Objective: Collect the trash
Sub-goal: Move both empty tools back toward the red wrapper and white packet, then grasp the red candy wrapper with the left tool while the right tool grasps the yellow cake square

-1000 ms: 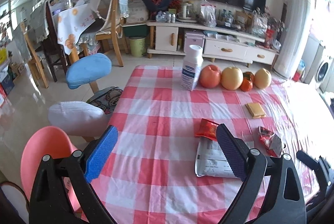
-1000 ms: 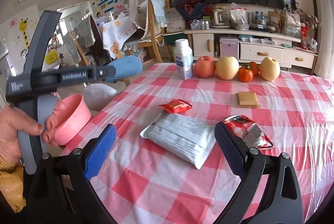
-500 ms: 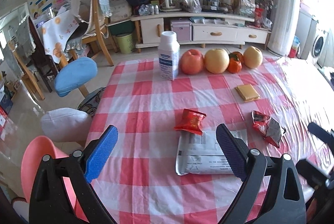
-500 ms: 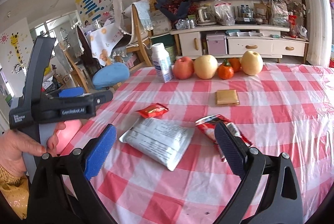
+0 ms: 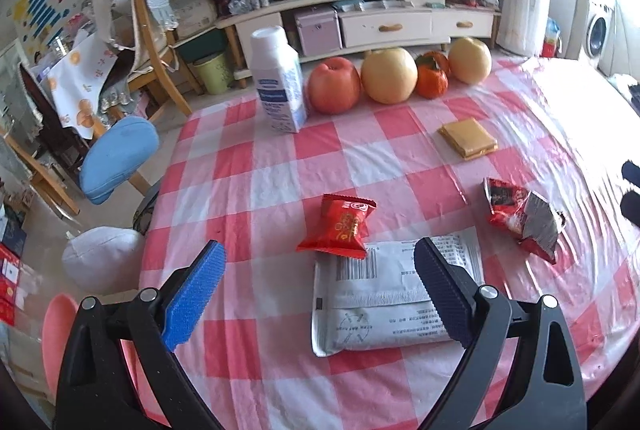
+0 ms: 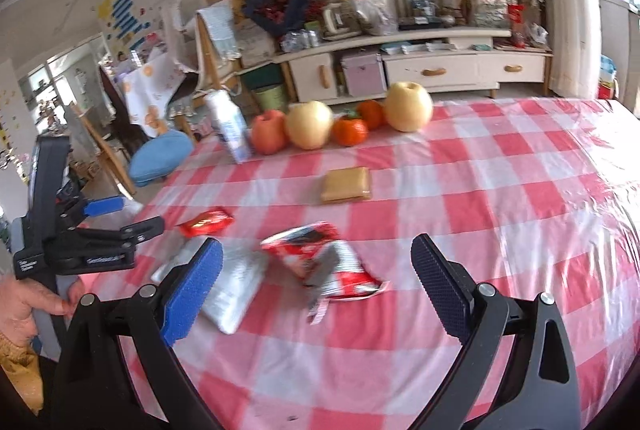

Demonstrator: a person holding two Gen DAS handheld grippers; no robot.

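Trash lies on the red-checked table (image 5: 256, 165): a small red snack packet (image 5: 342, 228), a flat silver-white wrapper (image 5: 394, 302), a torn red and silver wrapper (image 5: 524, 220) and a tan packet (image 5: 467, 138). My left gripper (image 5: 318, 290) is open and empty, low over the table's near edge, with the silver wrapper by its right finger. My right gripper (image 6: 316, 294) is open and empty, with the torn red wrapper (image 6: 324, 262) between its fingers just ahead. The silver wrapper (image 6: 232, 286) and the red packet (image 6: 206, 222) lie to its left.
A white bottle (image 5: 278, 81), an apple (image 5: 334, 85), two pears (image 5: 390, 74) and oranges (image 5: 431, 79) stand in a row at the far edge. A pink bowl (image 5: 60, 334) sits lower left beyond the table. Chairs (image 5: 120, 153) stand to the left.
Both grippers have moved forward and right over the table. The left now faces the red packet and silver wrapper closer; the right has swung onto the torn red wrapper. Both stay open.
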